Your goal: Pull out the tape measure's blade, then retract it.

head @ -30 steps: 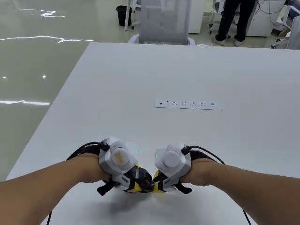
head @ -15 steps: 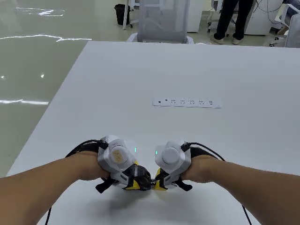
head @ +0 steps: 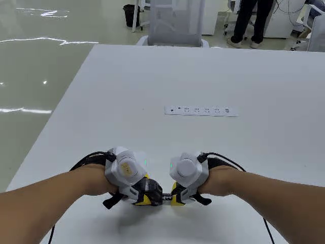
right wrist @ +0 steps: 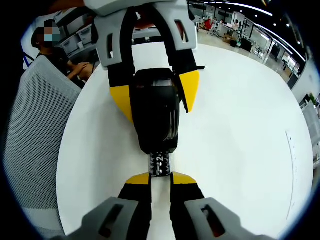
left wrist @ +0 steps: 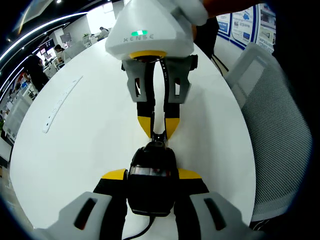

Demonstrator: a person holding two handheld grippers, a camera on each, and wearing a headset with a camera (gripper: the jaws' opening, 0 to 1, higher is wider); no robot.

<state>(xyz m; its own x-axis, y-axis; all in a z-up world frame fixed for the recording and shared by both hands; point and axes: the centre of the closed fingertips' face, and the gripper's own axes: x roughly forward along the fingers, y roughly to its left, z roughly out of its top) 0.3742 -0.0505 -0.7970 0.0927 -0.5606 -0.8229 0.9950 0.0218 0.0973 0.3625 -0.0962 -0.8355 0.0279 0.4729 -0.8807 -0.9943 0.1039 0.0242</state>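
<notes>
Yellow-tipped fingers (left wrist: 114, 174) of the left gripper (left wrist: 152, 175) are closed partway around the tape measure (left wrist: 152, 187), clamping its black case from both sides, so the case fills the whole gap between them. The right gripper (right wrist: 160, 179) has its tips drawn almost together, pinching the blade (right wrist: 160, 164) just outside the case mouth with little more than the blade itself between them.

Only a short stretch of blade is out — the right gripper view shows its printed scale with a numeral 2 between the case and the yellow tips. The blade's end hook is hidden between those tips, so I cannot make it out.

Seen from the head view, the two grippers face each other tip to tip, close together, at the near edge of the white workbench (head: 152, 86). The tape measure sits between them, low over the surface; it probably rests on the top, though the grippers cover its underside. The person's forearms (head: 45, 201) come in from the bottom corners, and black cables (head: 89, 160) trail from the back of each gripper.

Further up the workbench, well apart from the grippers, a white power strip (head: 200, 111) lies flat. A grey mesh chair (head: 175, 20) stands at the far edge, and beyond it a person (head: 251, 20) in dark trousers stands on the glossy floor.
</notes>
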